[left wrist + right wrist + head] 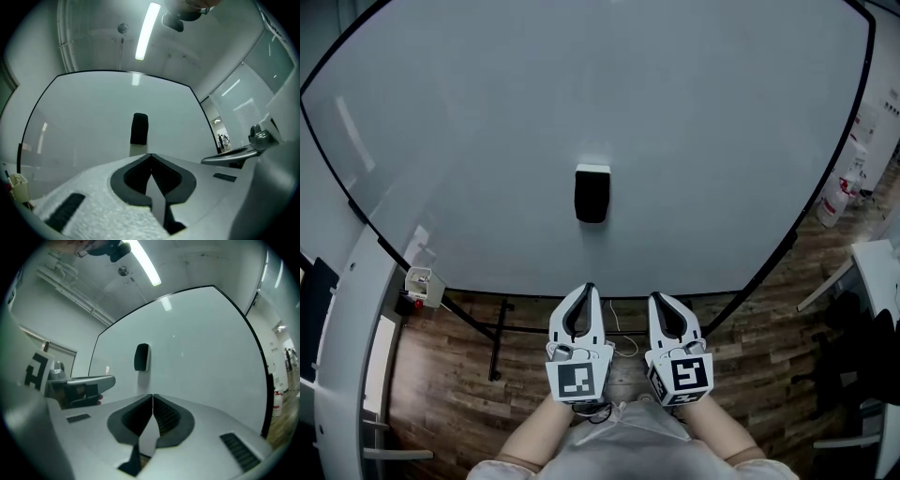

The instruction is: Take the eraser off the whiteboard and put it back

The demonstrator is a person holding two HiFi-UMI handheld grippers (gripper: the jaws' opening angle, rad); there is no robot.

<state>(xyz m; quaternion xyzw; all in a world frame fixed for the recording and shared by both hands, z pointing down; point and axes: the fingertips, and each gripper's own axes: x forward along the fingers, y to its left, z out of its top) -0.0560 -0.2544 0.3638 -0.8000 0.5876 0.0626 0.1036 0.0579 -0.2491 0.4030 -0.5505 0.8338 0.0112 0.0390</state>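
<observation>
Fingers [126, 177] of our left gripper [587, 287] sit pressed tip to tip, nothing between them. The right gripper [655, 296] beside it is closed and empty too. Both hang side by side at bottom centre of the head view, pointing up at the whiteboard [703, 122], which fills most of the frame. The eraser [592, 194], a dark upright block, clings to the board at frame centre, above the two grippers and well apart from them; it has not yet been taken off. As we read it, the step in hand is the reach. To do it well, we would spread the left jaws wide before closing in and line them up on the eraser's two long sides. We would then seat the pads squarely at mid-height and pull straight off the board rather than drag across it.
</observation>
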